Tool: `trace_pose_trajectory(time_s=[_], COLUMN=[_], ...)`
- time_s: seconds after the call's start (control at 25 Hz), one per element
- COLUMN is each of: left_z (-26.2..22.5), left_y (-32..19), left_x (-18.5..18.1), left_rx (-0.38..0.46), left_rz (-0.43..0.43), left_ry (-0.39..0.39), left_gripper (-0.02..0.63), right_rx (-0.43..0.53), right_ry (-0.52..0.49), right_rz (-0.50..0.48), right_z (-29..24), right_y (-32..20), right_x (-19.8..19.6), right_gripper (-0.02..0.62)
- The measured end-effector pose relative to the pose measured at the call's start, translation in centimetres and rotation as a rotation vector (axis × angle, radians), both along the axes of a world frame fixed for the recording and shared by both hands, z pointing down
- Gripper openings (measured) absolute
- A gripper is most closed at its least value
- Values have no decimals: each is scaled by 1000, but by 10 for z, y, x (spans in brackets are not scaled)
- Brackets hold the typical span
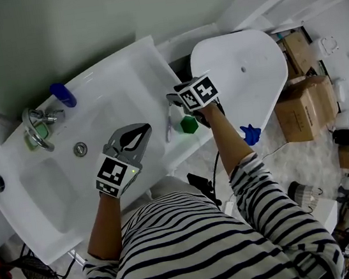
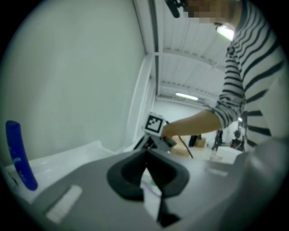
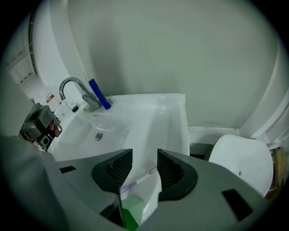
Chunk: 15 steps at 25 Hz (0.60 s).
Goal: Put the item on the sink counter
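Head view: your right gripper (image 1: 183, 116) hangs steeply over the right rim of the glossy white sink counter (image 1: 144, 62). The item (image 1: 188, 125), green and faceted with a slim white brush (image 1: 169, 128), could tip off that edge if let go there. Left gripper view: your left gripper (image 2: 146, 164) is clenched on nothing, its dark pads (image 2: 124, 178) meeting at the tips. Right gripper view: the ribbed jaws stand half apart, grasping the item's clear walls, and that smooth plastic may slip.
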<state>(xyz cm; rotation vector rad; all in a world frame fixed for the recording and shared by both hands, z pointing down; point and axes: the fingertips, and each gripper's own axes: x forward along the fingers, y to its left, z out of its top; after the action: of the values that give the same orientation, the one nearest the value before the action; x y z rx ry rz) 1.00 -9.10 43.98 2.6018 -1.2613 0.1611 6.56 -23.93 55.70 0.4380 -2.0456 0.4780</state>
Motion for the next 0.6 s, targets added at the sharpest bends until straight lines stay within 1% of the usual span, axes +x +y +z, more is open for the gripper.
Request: trace_pose_trajectory(time_s=[0.08, 0.24, 0.44, 0.6], left_z=[11, 29, 35, 38], left_y=[-4, -12, -19, -20], left_x=[8, 30, 49, 48], left_rx=[-40, -90, -105, -108], left_rz=[11, 38, 53, 39], left_ry=[1, -3, -8, -12], left_gripper=[6, 7, 8, 7], right_rx=[-2, -23, -114, -200], right_ry=[4, 16, 41, 98], right_rz=[-6, -27, -17, 28], right_z=[2, 10, 31, 55], right_y=[-2, -4, -3, -3], right_x=[0, 5, 11, 16], right_gripper=[166, 166, 161, 153])
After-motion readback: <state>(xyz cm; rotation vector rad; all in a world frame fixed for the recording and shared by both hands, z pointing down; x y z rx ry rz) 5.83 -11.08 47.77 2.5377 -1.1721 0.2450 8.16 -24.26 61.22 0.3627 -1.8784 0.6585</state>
